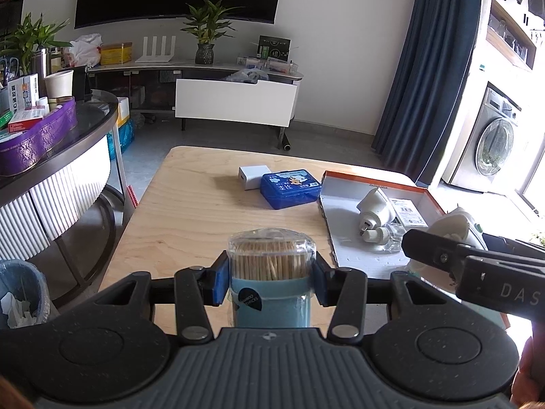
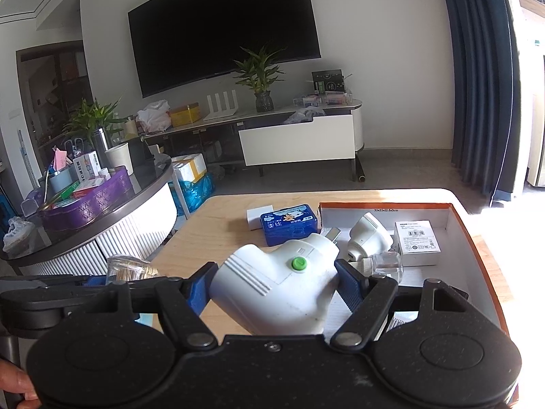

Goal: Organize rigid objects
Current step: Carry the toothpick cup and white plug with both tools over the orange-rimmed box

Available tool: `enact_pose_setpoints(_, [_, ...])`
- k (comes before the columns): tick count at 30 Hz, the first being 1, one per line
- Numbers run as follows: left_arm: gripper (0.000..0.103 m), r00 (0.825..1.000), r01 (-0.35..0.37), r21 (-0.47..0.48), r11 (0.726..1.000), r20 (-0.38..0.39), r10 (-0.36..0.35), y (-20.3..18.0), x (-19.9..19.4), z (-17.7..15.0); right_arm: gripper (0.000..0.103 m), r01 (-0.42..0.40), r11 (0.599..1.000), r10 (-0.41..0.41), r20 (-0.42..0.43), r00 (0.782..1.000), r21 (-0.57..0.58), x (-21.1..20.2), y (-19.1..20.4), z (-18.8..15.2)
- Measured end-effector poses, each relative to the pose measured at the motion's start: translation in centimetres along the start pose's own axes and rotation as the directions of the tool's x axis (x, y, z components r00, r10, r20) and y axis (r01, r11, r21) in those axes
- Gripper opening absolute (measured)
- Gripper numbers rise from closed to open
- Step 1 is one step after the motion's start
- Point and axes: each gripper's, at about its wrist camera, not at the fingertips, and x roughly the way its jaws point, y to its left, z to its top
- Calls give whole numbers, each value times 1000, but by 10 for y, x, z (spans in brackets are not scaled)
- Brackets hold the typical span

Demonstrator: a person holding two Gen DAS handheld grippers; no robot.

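My left gripper (image 1: 270, 277) is shut on a toothpick jar (image 1: 271, 272) with a clear lid and blue label, held over the near part of the wooden table (image 1: 190, 211). My right gripper (image 2: 274, 284) is shut on a white plug-in device with a green button (image 2: 279, 286), held at the left edge of the orange-rimmed white box (image 2: 456, 218). The right gripper also shows in the left wrist view (image 1: 477, 266). In the box lie a white plug adapter (image 2: 369, 238), a small clear bottle (image 2: 386, 262) and a small white carton (image 2: 417, 242).
A blue plastic case (image 1: 291, 187) and a white charger cube (image 1: 253, 177) lie on the table's far side, left of the box. A round side table (image 1: 68, 143) with a purple tray stands left. A TV stand is at the back wall.
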Motion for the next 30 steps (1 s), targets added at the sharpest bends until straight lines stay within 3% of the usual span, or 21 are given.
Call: enact_pose_setpoints(30, [48, 997, 79, 71, 994, -16, -78, -41, 10, 3, 88, 78, 996, -80, 31, 996, 50, -17, -34, 0])
